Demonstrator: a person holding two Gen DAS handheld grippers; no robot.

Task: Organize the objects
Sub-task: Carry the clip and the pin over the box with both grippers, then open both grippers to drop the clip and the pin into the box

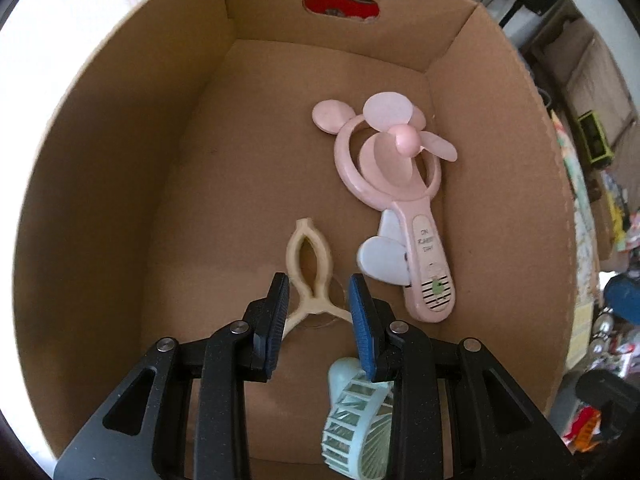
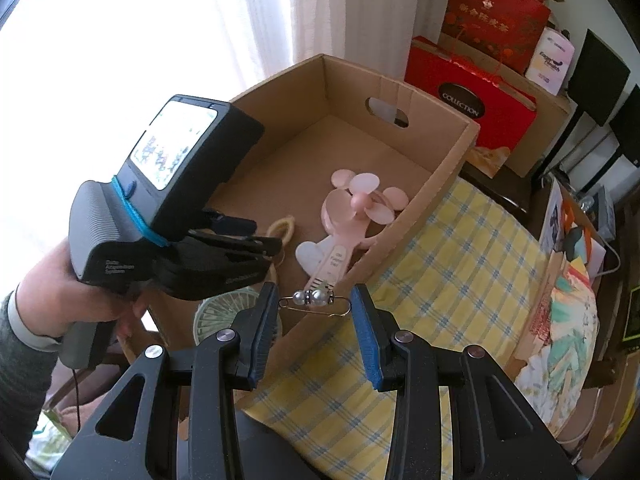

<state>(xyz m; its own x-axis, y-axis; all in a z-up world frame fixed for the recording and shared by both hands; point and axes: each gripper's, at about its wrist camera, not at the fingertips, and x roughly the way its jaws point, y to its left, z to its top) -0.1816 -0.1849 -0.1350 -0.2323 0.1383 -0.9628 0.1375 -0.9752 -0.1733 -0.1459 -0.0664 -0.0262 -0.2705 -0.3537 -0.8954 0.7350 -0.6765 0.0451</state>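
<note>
The right hand-held gripper (image 2: 314, 306) clamps a pearl safety pin (image 2: 314, 300) end to end, just outside the cardboard box (image 2: 436, 168). Carry it over the rim before releasing. The left hand-held gripper (image 1: 320, 300) hangs unclenched and empty above a cream clip (image 1: 308, 268). Only the left wrist view shows that gap and the pink fan (image 1: 400, 200) lying flat; only the right wrist view shows the pin.
</note>
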